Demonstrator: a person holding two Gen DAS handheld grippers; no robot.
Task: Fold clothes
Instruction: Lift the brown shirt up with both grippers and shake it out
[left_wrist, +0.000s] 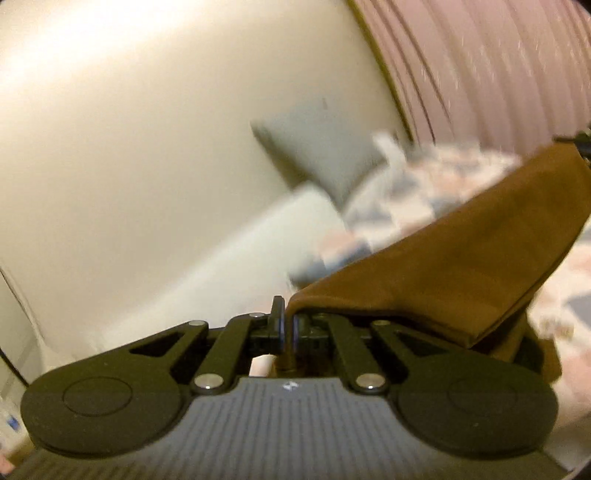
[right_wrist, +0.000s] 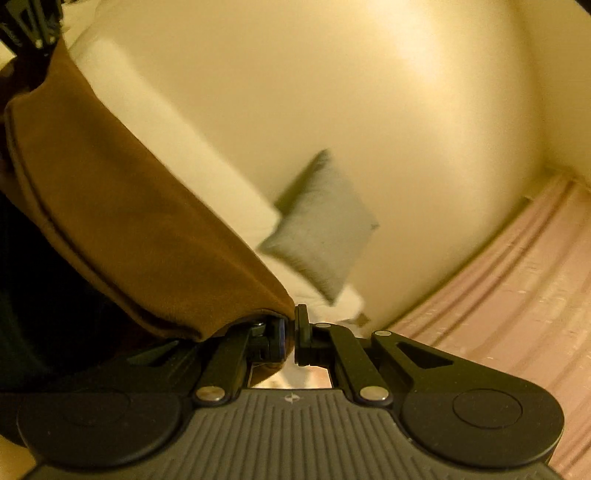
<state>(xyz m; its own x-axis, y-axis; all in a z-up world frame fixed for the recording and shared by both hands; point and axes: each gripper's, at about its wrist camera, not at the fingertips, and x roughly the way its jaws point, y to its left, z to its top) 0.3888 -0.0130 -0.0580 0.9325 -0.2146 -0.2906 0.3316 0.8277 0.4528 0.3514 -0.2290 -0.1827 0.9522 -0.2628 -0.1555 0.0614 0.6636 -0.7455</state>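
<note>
Holding a brown cloth (left_wrist: 443, 266) up in the air with both my claws.

Behind it is a cream wall (left_wrist: 147, 129), pink curtains (left_wrist: 480, 66) and a bed with a checked blanket (left_wrist: 417, 184), a grey pillow (right_wrist: 321, 221) and a white pillow (right_wrist: 177, 155). My left claw (left_wrist: 286, 328) is pinched tight on one corner of the cloth. My right claw (right_wrist: 290, 332) is pinched tight on another corner. The cloth hangs stretched between them, its long side running from one claw across to the other. It is folded over, with a seam along one edge. It all looks blurry.
</note>
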